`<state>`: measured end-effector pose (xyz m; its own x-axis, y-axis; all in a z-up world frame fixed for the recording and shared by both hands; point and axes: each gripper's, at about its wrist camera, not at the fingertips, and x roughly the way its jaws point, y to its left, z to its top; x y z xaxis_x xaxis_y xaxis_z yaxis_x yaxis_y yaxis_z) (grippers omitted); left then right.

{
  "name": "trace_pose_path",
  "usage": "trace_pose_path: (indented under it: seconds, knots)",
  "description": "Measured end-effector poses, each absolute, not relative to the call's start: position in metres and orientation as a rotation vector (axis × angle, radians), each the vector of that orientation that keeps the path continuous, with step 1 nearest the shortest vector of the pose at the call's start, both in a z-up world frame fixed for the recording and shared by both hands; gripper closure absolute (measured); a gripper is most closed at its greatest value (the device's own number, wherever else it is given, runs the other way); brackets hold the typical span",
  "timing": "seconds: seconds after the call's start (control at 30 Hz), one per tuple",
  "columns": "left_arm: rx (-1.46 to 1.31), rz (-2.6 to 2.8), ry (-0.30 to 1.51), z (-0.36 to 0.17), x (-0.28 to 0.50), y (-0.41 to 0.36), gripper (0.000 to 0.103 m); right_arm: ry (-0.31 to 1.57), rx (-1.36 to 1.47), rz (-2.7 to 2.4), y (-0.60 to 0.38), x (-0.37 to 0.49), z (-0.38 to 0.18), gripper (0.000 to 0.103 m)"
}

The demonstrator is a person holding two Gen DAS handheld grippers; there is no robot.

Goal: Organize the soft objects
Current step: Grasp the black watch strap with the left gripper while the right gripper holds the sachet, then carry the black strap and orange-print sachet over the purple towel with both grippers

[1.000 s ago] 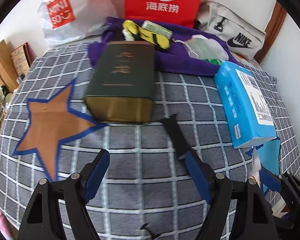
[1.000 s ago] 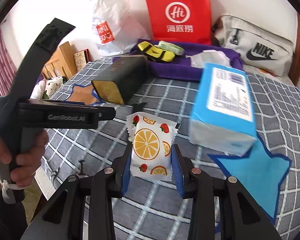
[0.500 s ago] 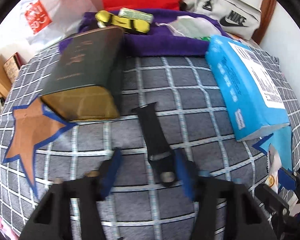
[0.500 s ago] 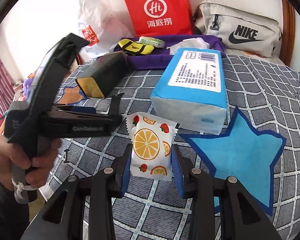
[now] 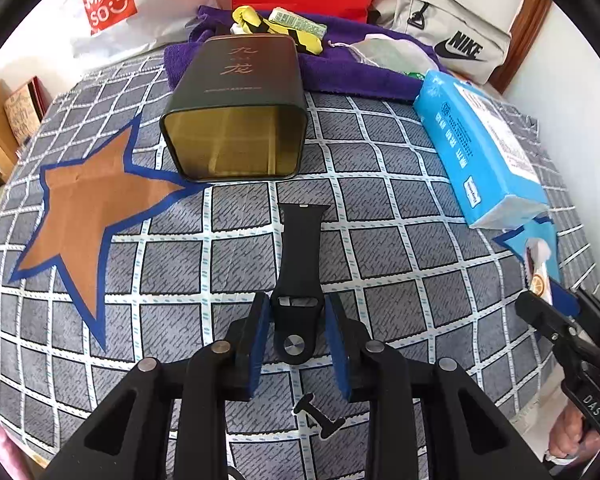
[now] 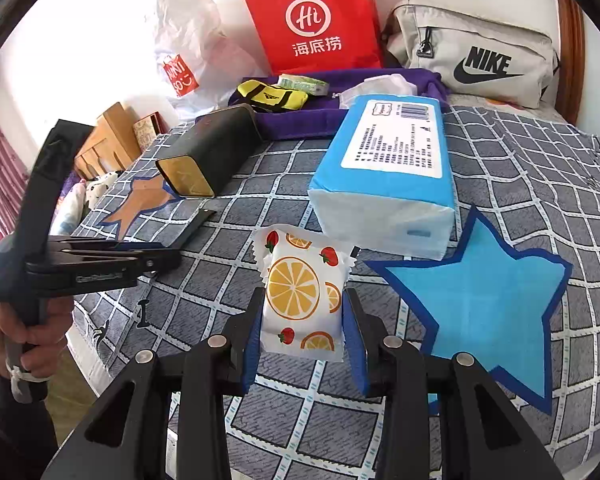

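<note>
A black watch strap (image 5: 300, 248) lies flat on the checked bedspread (image 5: 380, 264), just in front of a dark green tin (image 5: 240, 100). My left gripper (image 5: 297, 312) points down over the strap's near end, its jaws closing, and the blue pads (image 5: 260, 328) touch the strap's two sides. My right gripper (image 6: 302, 320) is shut on a small white packet printed with oranges and strawberries (image 6: 300, 292), held upright above the bed. A blue star patch (image 6: 484, 300) lies to its right, a brown star patch (image 5: 84, 216) to the left of the tin.
A blue tissue pack (image 6: 384, 168) lies by the blue star. A purple towel (image 5: 340, 68) at the back carries a yellow pouch (image 6: 272, 96) and small packets. A red paper bag (image 6: 316, 20), a white plastic bag (image 6: 188, 48) and a grey Nike bag (image 6: 472, 56) line the wall.
My left gripper has slid over the strap's near end and its jaws have narrowed from wide apart to the strap's sides. The right gripper still holds the packet, swung slightly.
</note>
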<state>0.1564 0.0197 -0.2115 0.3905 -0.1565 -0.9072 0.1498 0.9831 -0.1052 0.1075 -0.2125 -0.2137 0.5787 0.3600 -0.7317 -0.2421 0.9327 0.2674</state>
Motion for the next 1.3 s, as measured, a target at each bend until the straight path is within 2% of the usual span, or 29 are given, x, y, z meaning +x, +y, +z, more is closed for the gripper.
trace_pose_path:
  seconds: [0.03, 0.13, 0.23, 0.3, 0.33, 0.37, 0.47, 0.83, 1.3]
  knots:
    - [-0.012, -0.197, 1.152, -0.212, 0.158, 0.02, 0.074, 0.888, 0.145, 0.351, -0.213, 0.107, -0.214, 0.066]
    - [-0.045, -0.211, 1.14, -0.212, 0.162, 0.02, 0.058, 0.889, 0.143, 0.337, -0.217, 0.106, -0.214, 0.066]
    - [0.002, -0.181, 1.122, -0.215, 0.169, 0.01, 0.057, 0.894, 0.139, 0.316, -0.222, 0.106, -0.215, 0.066]
    - [0.042, -0.16, 1.102, -0.217, 0.172, 0.003, 0.06, 0.898, 0.146, 0.306, -0.226, 0.107, -0.217, 0.066]
    - [0.074, -0.138, 1.09, -0.217, 0.173, 0.001, 0.07, 0.9, 0.148, 0.304, -0.228, 0.107, -0.218, 0.066]
    - [0.096, -0.124, 1.078, -0.217, 0.172, -0.002, 0.075, 0.902, 0.15, 0.3, -0.229, 0.108, -0.219, 0.066]
    - [0.113, -0.129, 1.074, -0.216, 0.172, -0.003, 0.082, 0.913, 0.157, 0.287, -0.233, 0.11, -0.223, 0.066]
    - [-0.015, -0.187, 1.101, -0.207, 0.169, 0.014, 0.083, 0.9, 0.149, 0.278, -0.235, 0.113, -0.212, 0.066]
    - [-0.051, -0.217, 1.014, -0.164, 0.151, 0.023, 0.083, 0.843, 0.113, 0.287, -0.226, 0.102, -0.178, 0.066]
